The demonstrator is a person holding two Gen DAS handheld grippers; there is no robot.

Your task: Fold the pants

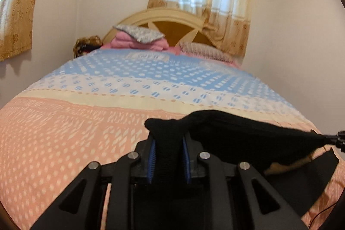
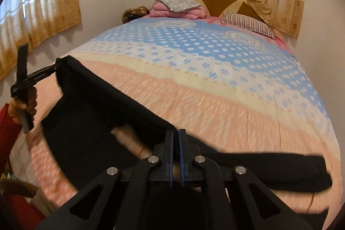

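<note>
Left to right: the person's hand (image 2: 23,107) carries the left tool (image 1: 168,139), clenched on one corner of the black pants (image 2: 103,113); the cloth bunches between its blue pads (image 1: 152,154). The garment's top edge spans taut to the right tool (image 2: 176,139), whose jaws are pressed together on the other corner, a loose black strip trailing to the right. The pants hang lifted above the near, pink end of the bed (image 2: 237,105), apparently not yet laid flat. Judged from this, folding is at an early stage: spreading and all folds remain.
</note>
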